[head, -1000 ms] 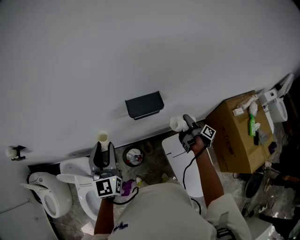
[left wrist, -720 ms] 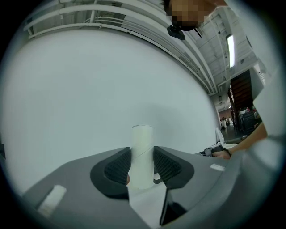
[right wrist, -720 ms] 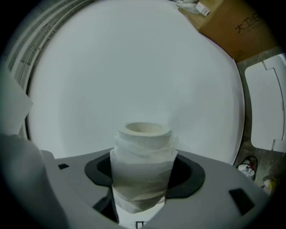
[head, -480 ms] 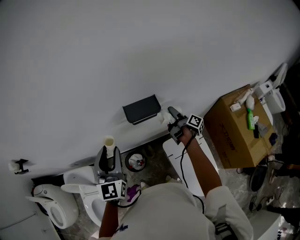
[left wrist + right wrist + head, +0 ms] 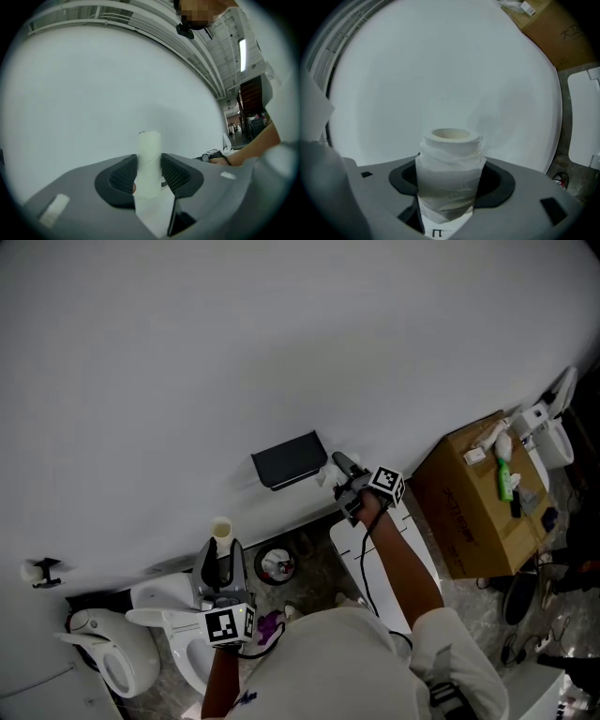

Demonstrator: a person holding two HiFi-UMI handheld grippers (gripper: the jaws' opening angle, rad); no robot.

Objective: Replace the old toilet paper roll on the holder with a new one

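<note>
I've got something gripped on each side, up by the wall.
My left hand-held gripper [image 5: 217, 563], set narrow, pinches the bare cardboard tube [image 5: 149, 159] upright; my right hand-held gripper [image 5: 343, 472], set wide, clamps the fresh toilet paper roll [image 5: 450, 183] just beside the black wall holder [image 5: 290, 459].

Dim, even light; fisheye-vignetted edges

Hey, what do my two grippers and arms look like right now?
Both the left gripper and right gripper are grey with dark jaw pads, each carrying a black-and-white marker cube and trailing a black cable. The shirt is white, short-sleeved.
</note>
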